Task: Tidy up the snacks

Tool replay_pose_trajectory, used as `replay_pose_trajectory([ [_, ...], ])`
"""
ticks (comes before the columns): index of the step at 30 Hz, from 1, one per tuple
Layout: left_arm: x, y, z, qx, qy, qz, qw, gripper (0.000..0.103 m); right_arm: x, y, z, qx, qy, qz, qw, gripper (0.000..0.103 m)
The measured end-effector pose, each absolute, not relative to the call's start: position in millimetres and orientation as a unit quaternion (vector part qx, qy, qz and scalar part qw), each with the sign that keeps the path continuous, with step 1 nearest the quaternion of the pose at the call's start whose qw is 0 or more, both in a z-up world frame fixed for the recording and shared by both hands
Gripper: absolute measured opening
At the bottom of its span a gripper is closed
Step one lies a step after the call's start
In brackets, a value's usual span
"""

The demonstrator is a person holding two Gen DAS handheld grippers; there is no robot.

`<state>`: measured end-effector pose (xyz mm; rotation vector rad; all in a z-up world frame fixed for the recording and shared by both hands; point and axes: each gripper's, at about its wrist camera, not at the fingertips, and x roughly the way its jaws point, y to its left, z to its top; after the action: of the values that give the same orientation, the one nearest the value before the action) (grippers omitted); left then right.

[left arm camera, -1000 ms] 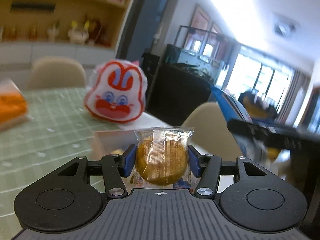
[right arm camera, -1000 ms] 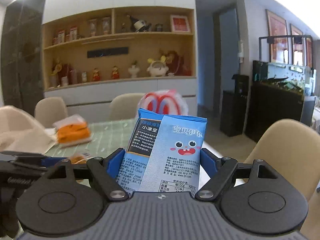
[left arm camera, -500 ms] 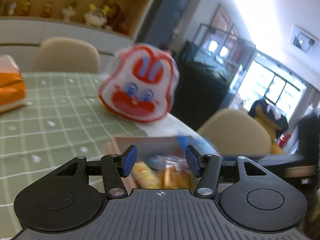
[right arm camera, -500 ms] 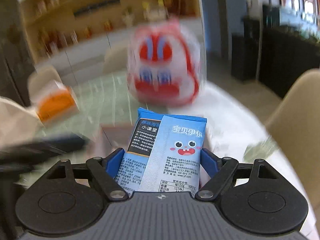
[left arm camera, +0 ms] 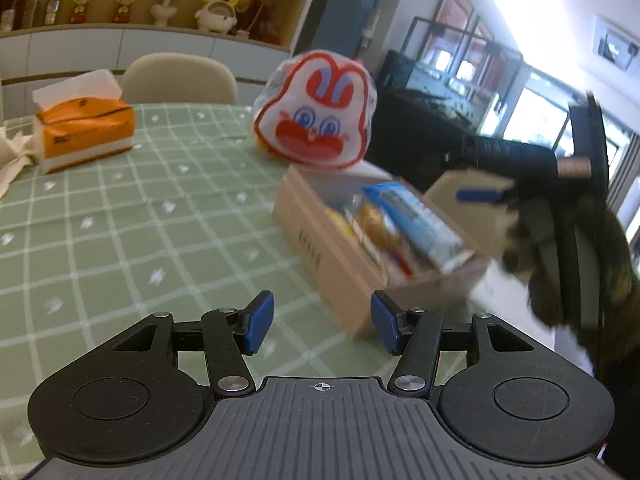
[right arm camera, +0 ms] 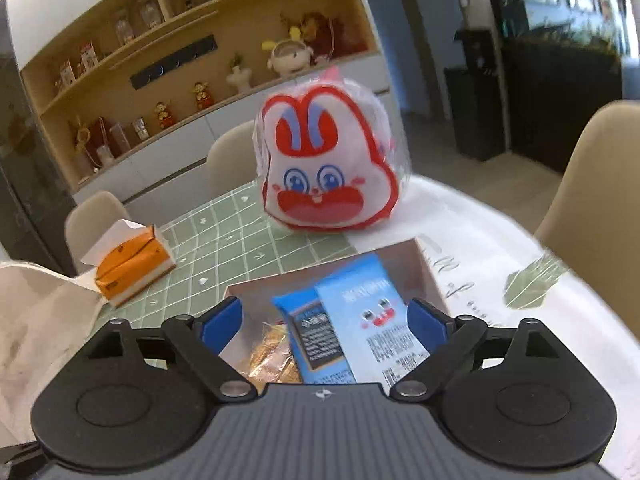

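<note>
Snacks [right arm camera: 352,328] inside open box [right arm camera: 424,268]

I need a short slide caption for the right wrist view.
Right gripper, jaws just opened, over blue snack packet in the beige box.

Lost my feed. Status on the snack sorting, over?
Left gripper open, empty. Right gripper open, jaws just widening, blue packet loose between them, in the box with the cookie. Nothing in the way.
</note>
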<state>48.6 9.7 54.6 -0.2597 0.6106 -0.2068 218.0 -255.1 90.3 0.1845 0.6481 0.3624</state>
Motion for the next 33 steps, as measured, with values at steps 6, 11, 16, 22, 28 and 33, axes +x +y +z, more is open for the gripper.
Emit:
replay_pose_trajectory([
  [6,7.0,1.5,37.9,-0.094,0.323,-0.112,0.935,0.059,137.8,-251.2,80.2,0.074,0.316,0.144,0.935,0.091],
  [11,2.3,-18.4,19.7,-0.06,0.326,-0.12,0.936,0.059,57.4,-247.3,35.9,0.049,0.327,0.098,0.939,0.091],
  [16,3.7,-39.8,3.9,-0.038,0.333,-0.112,0.936,0.059,32.0,-248.9,-1.3,0.052,0.36,0.043,0.931,0.091],
  [22,-2.3,-61.1,-0.3,-0.001,0.328,-0.101,0.939,0.06,4.9,-249.9,-9.5,0.016,0.349,0.022,0.937,0.093],
  [28,-4.9,-74.9,-2.2,0.029,0.326,-0.076,0.942,0.061,-8.6,-256.6,-14.2,0.018,0.331,0.005,0.943,0.099],
  [33,-4.9,-77.5,-2.3,0.029,0.325,-0.068,0.943,0.061,-9.5,-256.4,-14.9,0.015,0.326,0.01,0.945,0.099],
])
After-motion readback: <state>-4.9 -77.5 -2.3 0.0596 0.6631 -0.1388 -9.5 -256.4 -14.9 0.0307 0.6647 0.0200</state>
